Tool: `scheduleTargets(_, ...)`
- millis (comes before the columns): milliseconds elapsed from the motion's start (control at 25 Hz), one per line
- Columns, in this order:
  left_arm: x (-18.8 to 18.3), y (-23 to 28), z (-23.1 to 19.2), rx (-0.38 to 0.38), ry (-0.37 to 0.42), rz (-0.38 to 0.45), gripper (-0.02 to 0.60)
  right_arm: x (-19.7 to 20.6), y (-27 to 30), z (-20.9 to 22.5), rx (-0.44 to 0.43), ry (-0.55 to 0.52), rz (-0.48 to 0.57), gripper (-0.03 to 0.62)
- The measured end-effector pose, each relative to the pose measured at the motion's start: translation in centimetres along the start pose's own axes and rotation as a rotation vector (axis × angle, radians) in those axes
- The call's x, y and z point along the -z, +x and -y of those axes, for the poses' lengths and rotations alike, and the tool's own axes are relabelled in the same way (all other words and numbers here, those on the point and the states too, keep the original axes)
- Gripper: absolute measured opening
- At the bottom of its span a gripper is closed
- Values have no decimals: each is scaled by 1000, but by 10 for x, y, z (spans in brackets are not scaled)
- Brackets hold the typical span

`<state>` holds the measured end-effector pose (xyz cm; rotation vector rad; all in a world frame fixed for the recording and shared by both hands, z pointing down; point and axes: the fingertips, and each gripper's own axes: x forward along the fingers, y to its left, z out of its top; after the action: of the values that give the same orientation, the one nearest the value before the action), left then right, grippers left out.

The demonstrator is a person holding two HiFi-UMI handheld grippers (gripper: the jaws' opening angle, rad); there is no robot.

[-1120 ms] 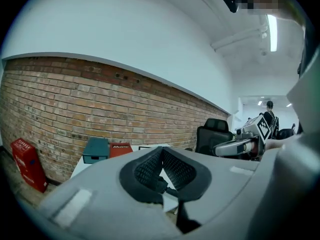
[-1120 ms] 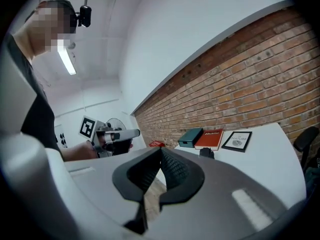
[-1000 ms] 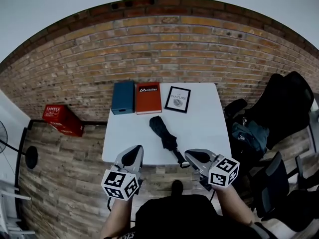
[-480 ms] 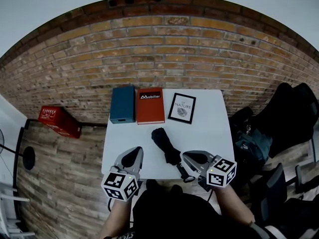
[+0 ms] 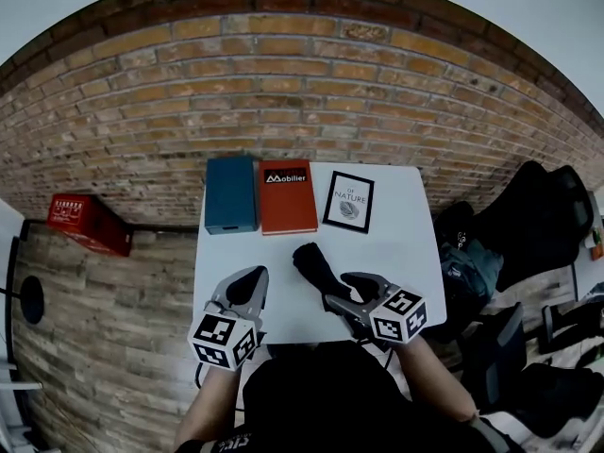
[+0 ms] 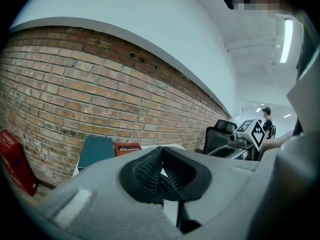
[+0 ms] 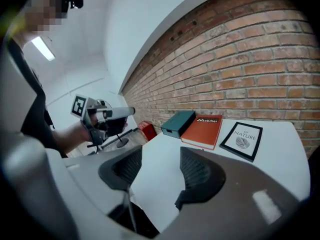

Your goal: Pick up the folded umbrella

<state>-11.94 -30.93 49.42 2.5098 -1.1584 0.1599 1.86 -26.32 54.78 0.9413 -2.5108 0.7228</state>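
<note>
The folded black umbrella lies at an angle in the middle of the white table. Its near end runs under my right gripper. That gripper's jaws are opening, and only bare table top shows between the pads. The umbrella cannot be made out in the right gripper view. My left gripper hovers over the table's near left part, well left of the umbrella. Its ribbed pads meet, and nothing is held.
A teal box, a red book and a framed print line the table's far edge against the brick wall. On the floor to the left stands a red crate. Black chairs and a bag crowd the right.
Both grippers have come forward from the near edge to over the table. The right one now covers the umbrella's near end.
</note>
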Motion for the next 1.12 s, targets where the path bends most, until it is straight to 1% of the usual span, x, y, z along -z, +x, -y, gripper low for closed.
scheduleTargets(120,6,5,-5,27,-11,-9,3,18,15,9,71,-26,-90,307)
scheduleTargets(200,11,7,-5,37,-23,-11,3,33,22,13,86,-51,-163,360)
scheduleTargets(280,16,11,-7,37,-30,-22,3,46,31,20,86,-57,-222,381)
scheduleTargets(440,24,17,-8,32,-48,-40,3,71,51,46,100,0,-311,410)
scheduleTargets(600,33,21,-6,14,-62,-55,3,93,62,64,90,60,-363,422)
scheduleTargets(720,37,22,-2,-6,-85,-53,3,119,69,72,60,69,-433,423)
scheduleTargets(800,41,22,2,-11,-99,-55,3,130,70,83,67,71,-467,423)
scheduleTargets(960,49,19,10,-21,-107,-74,3,137,79,97,54,104,-487,409)
scheduleTargets(1120,55,11,8,-44,-116,-91,3,137,97,96,46,125,-516,386)
